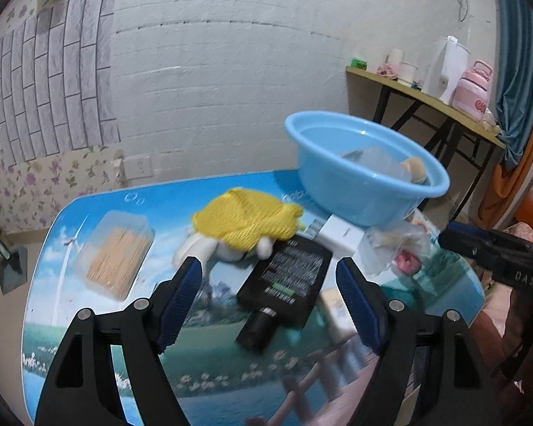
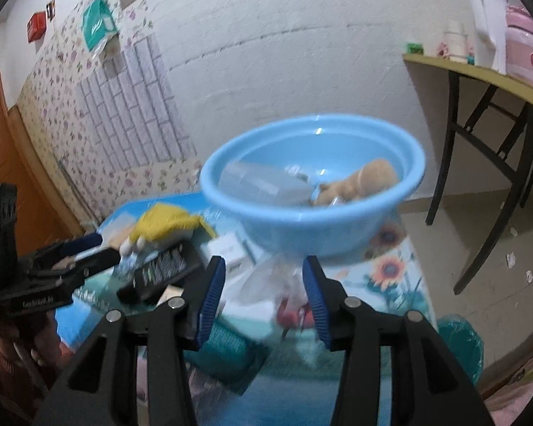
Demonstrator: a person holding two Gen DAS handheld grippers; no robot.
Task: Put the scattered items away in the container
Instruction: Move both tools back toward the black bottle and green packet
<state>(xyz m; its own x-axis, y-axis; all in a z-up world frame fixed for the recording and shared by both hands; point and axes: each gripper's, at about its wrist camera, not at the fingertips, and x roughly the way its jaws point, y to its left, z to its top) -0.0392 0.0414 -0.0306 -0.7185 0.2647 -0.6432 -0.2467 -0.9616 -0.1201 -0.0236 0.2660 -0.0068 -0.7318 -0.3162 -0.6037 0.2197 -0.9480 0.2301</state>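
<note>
Grippers: left gripper [image 1: 268, 277] released over black box [image 1: 286, 278] | right gripper [image 2: 264, 282] released, clear bag [image 2: 277, 284] between | basin [image 2: 312, 227] behind

Blur and overlaps are hiding several items from me

Ahead of my right gripper [image 2: 263, 296], a clear bag [image 2: 277, 284] is smearing into blur, its contents unreadable. Beyond my left gripper [image 1: 268, 296], the yellow cloth [image 1: 247, 222] is covering most of a white object [image 1: 209, 248], and the blue basin [image 1: 366, 167] is hiding its contents' lower parts.
</note>
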